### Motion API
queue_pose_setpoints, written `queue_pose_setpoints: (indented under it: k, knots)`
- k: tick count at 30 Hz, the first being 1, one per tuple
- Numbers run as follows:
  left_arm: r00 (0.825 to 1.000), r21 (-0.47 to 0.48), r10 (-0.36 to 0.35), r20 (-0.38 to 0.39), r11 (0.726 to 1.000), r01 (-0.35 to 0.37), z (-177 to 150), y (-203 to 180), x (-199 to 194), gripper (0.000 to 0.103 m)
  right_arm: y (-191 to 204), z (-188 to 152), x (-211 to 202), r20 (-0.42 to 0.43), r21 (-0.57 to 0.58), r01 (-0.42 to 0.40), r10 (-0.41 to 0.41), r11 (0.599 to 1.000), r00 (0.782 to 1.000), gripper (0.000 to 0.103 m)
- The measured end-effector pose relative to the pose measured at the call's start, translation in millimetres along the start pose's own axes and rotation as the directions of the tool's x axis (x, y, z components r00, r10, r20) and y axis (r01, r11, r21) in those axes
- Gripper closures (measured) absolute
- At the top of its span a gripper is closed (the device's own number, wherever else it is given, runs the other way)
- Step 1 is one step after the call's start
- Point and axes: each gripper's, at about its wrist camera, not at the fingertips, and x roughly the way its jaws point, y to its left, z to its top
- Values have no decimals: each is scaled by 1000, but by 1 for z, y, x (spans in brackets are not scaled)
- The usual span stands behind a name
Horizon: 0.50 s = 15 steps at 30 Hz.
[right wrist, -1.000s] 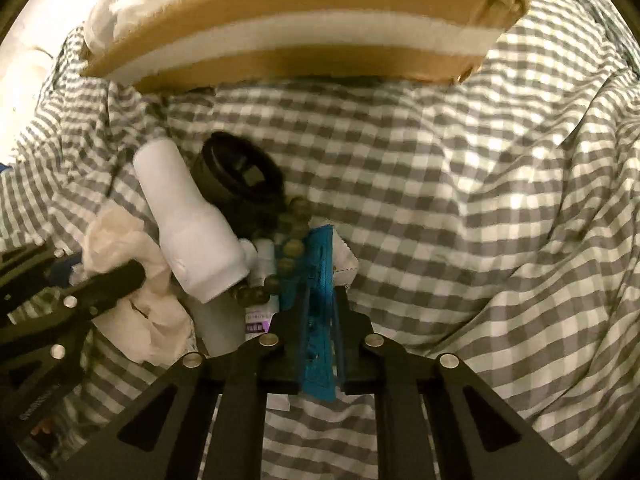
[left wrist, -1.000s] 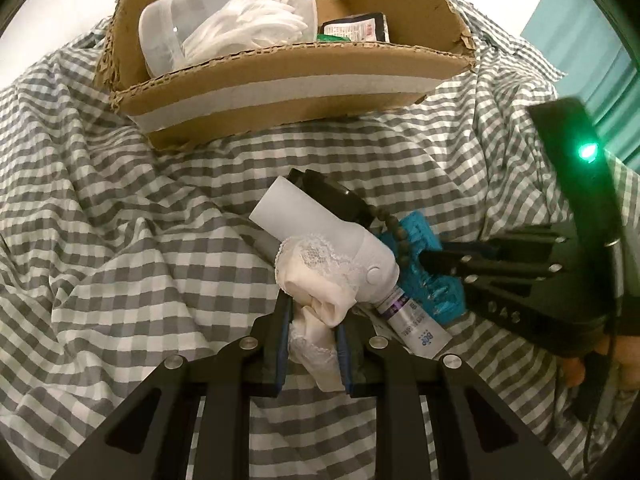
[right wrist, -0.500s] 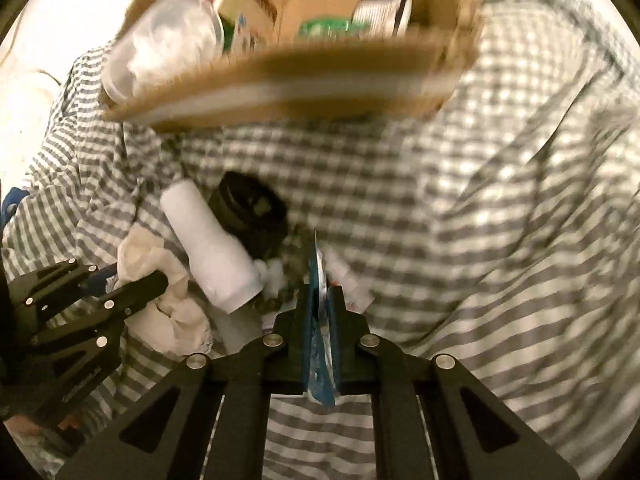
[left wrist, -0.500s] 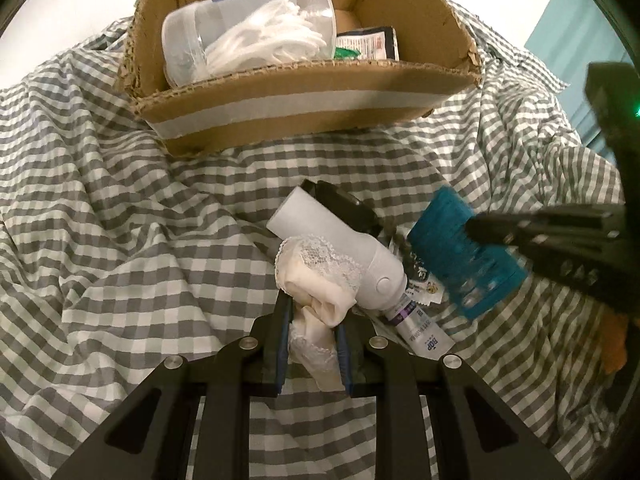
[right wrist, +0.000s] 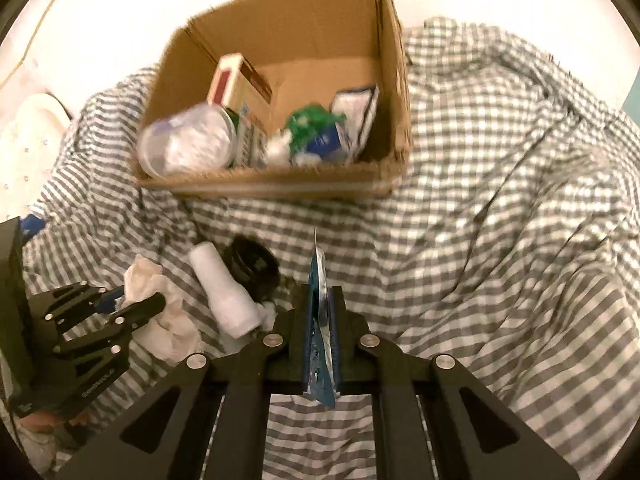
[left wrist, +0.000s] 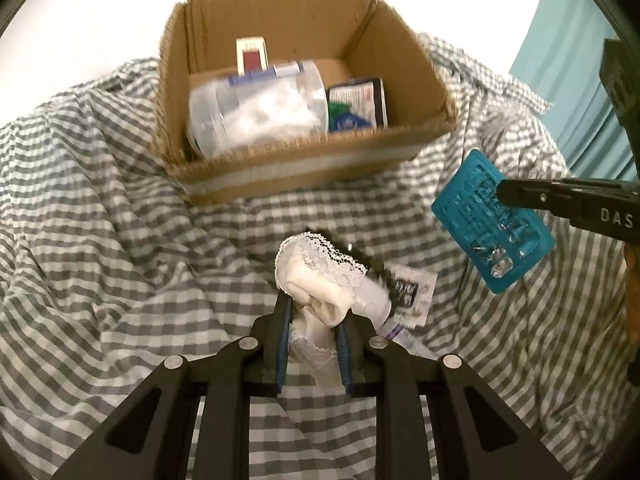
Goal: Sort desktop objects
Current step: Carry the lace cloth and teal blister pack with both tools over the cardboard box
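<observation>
Between the blue pads of the left gripper (left wrist: 312,332) sits one cream lace-trimmed cloth (left wrist: 320,276), pinched in a narrow opening and bunched above the fingertips. Just beyond it, on the grey checked sheet (left wrist: 120,272), lie one white bottle (right wrist: 224,292), one black round lid (right wrist: 252,268) and one printed sachet (left wrist: 412,292), all close together.

To the right, the right gripper (right wrist: 320,320) is clamped nearly shut on one flat blue blister pack (left wrist: 492,220), held edge-on to its own camera and clear above the sheet. Both tools point steeply downward; the right one enters the left view from the right edge, roughly level across the picture.

Open checked sheet lies between the held things and the one cardboard box (left wrist: 304,176), whose near wall is low and taped with a pale strip. Its top is open. Inside are one clear plastic jar (left wrist: 256,112) on its side at the left, one red-and-white carton (left wrist: 252,56) behind it, and dark packets (left wrist: 360,104) at the right; the floor toward the back right is bare. Right of the box, wrinkled sheet runs unobstructed.
</observation>
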Motion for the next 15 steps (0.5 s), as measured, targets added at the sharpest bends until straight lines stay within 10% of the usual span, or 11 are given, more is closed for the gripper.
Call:
queue_pose_setpoints:
  k: [15]
  knots:
    - [982,-20,20,189,1000,-17,76,23,-46,83,27,75,-29,131,-138,-52,71,989,989,96]
